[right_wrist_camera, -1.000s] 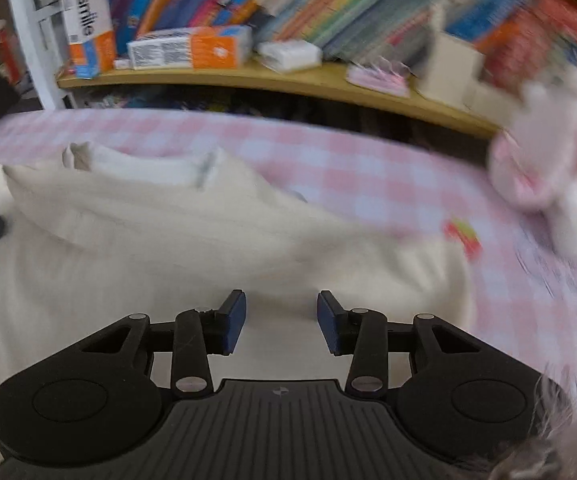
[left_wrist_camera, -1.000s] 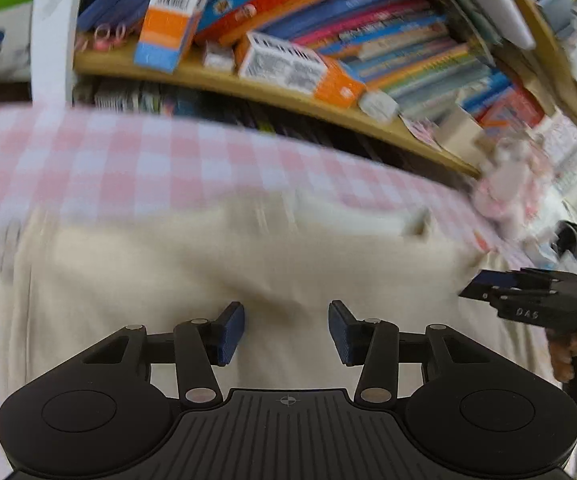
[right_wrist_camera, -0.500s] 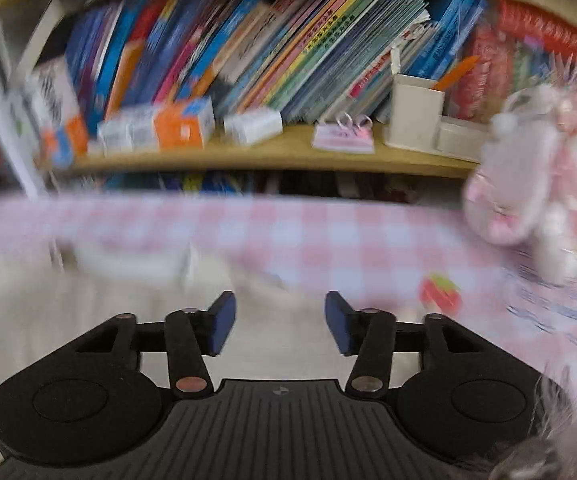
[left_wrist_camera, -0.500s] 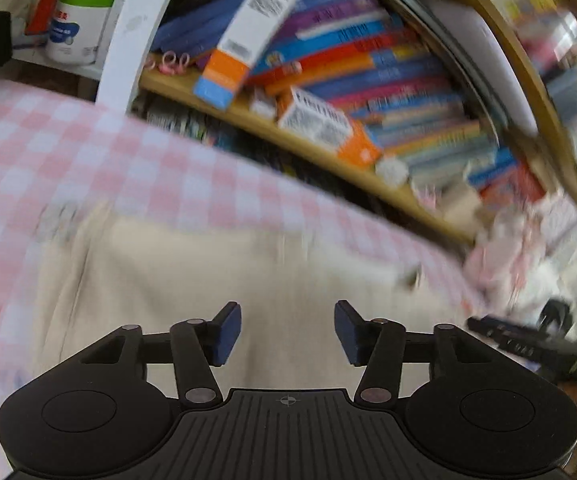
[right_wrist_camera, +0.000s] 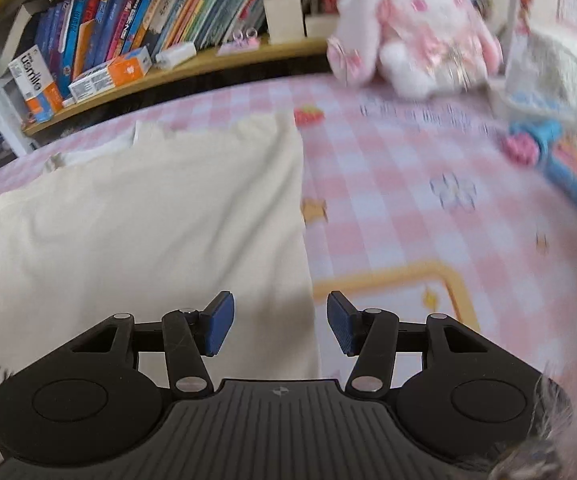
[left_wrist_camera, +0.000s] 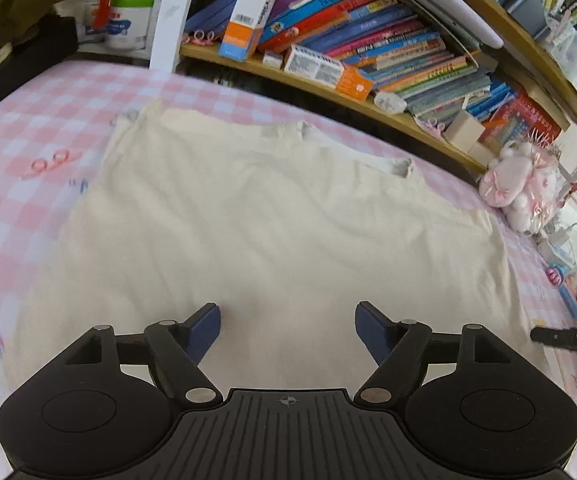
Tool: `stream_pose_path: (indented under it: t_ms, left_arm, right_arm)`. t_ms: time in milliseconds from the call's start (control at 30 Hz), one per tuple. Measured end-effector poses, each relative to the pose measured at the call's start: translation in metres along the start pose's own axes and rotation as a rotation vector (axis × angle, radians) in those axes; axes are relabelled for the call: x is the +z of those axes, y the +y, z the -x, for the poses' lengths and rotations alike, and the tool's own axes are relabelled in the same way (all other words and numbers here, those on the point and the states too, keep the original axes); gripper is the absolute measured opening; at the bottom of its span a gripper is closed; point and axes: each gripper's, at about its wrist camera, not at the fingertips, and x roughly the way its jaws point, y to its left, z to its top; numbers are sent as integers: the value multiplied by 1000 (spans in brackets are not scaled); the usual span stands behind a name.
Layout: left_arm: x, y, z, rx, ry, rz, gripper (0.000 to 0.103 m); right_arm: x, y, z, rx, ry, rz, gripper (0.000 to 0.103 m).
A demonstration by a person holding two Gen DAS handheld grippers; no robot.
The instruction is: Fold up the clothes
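A cream shirt (left_wrist_camera: 272, 216) lies spread flat on the pink checked cloth (left_wrist_camera: 28, 128), its collar end toward the bookshelf (left_wrist_camera: 328, 92) and its body running back toward both tools.

The left gripper (left_wrist_camera: 287, 330) hangs above the near part of the shirt with its 2 blue-padded fingers (left_wrist_camera: 204, 330) spread wide and nothing between them. From this view the shirt's left edge runs diagonally away toward the bookshelf, with a broad band of bare checked cloth beside it. The shirt's right edge ends short of a pink plush toy (left_wrist_camera: 522, 184), which sits at the shelf's foot, apart from the fabric. The tip of the other tool shows at the frame's right edge.

The right gripper (right_wrist_camera: 280, 328) is likewise released, its jaws parted and empty, straddling the shirt's (right_wrist_camera: 140, 232) right edge: the left pad is over fabric, the right pad over bare cloth. That edge runs nearly straight from the tool toward the shelf (right_wrist_camera: 192, 68). To the right of the shirt the cloth (right_wrist_camera: 400, 200) is wide and mostly bare, printed with small motifs and a yellow frame. The plush toy (right_wrist_camera: 412, 36) stands at the far side, well apart from the shirt, and blue and pink items (right_wrist_camera: 548, 148) lie blurred at the far right.
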Motion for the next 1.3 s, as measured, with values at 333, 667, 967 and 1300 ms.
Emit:
stream_pose_path:
  t_ms: [333,667,967,1300]
  left_arm:
    - [-43,-39,-2,109,24,-18,83]
    - [-51,-56,-6,188,28,-105,85]
    - [-57,-46,23,239,-31,31,86]
    - [-67,-43,30,281,-35,113,87]
  right_arm:
    - [-37,-8,15,117,82,12,22]
    - [-40,-4,38,119,-14,128,7]
    - [-48,-3,28,70,23,178,22]
    - [-53,5,49,62,-89,260,47]
